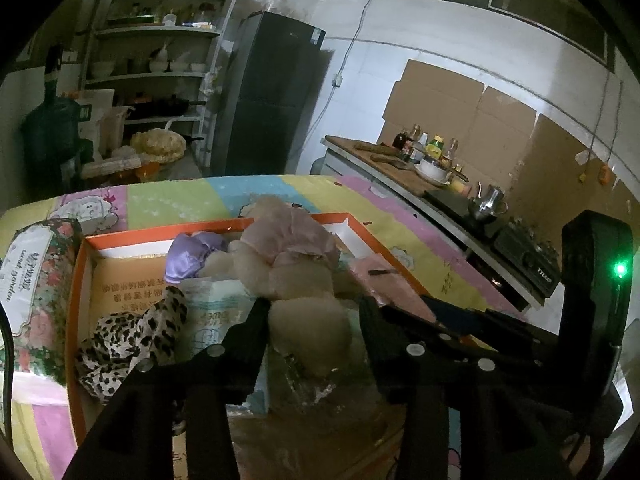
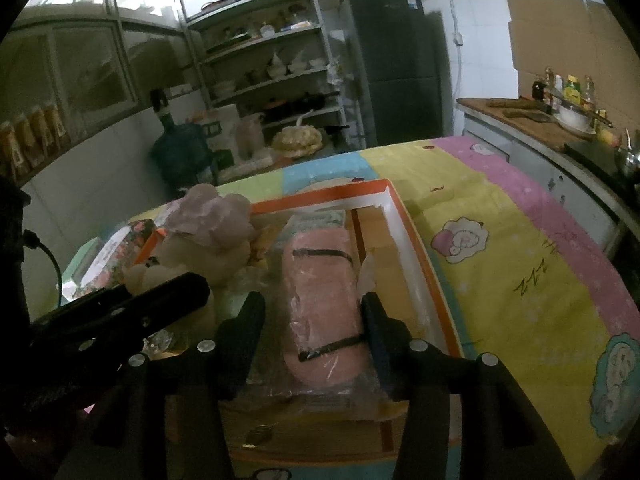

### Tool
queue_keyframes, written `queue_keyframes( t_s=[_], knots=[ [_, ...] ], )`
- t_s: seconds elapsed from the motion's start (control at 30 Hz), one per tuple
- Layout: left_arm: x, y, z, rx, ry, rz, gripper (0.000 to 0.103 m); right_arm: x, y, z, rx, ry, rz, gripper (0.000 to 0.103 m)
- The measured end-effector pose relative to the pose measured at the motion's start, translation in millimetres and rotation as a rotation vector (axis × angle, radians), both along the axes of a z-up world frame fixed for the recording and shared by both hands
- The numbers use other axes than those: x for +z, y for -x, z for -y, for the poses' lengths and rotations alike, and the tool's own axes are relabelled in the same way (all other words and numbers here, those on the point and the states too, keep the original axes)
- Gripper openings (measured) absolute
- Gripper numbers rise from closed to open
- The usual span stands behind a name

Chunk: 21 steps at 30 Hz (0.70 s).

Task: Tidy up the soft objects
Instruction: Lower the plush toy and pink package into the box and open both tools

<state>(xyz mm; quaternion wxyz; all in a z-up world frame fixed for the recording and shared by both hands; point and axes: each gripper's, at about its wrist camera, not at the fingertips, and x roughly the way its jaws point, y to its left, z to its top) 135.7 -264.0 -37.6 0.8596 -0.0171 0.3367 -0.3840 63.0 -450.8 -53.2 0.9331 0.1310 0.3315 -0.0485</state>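
Left tool point(image 1: 312, 316) straddles the fuzzy cream plush toy point(image 1: 308, 320) in the orange box point(image 1: 76, 280), fingers spread; right tool point(image 2: 312, 316) brackets the plastic-wrapped pink roll point(image 2: 320, 304), also spread.

Black fridge point(image 1: 272, 96), metal shelving with dishes point(image 2: 272, 60), blue water jug point(image 1: 50, 128), condiment bottles point(image 1: 428, 146)

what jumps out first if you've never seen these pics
An orange-rimmed box on a pastel cartoon sheet, crammed with soft things. The left tongs straddle a cream plush toy; the right tongs straddle a pink plastic-wrapped roll. A leopard-print cloth lies at the box's left.
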Motion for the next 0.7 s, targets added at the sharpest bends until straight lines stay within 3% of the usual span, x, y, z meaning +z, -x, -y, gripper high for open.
queue_keyframes(
  t_s=[0.1, 0.43, 0.7],
  knots=[
    [4.5, 2.4, -2.9, 0.002, 0.011, 0.014, 0.052, 1.8, 1.5, -0.7, -0.003, 0.001, 0.005, 0.052],
    [18.2, 10.4, -12.8, 0.017, 0.029, 0.052, 0.052, 12.4, 9.3, -3.8, -0.011, 0.004, 0.033, 0.053],
    [29.5, 16.6, -30.6, 0.083, 0.011, 0.097, 0.052, 23.6, 15.0, -13.3, -0.006, 0.012, 0.063, 0.053]
  ],
)
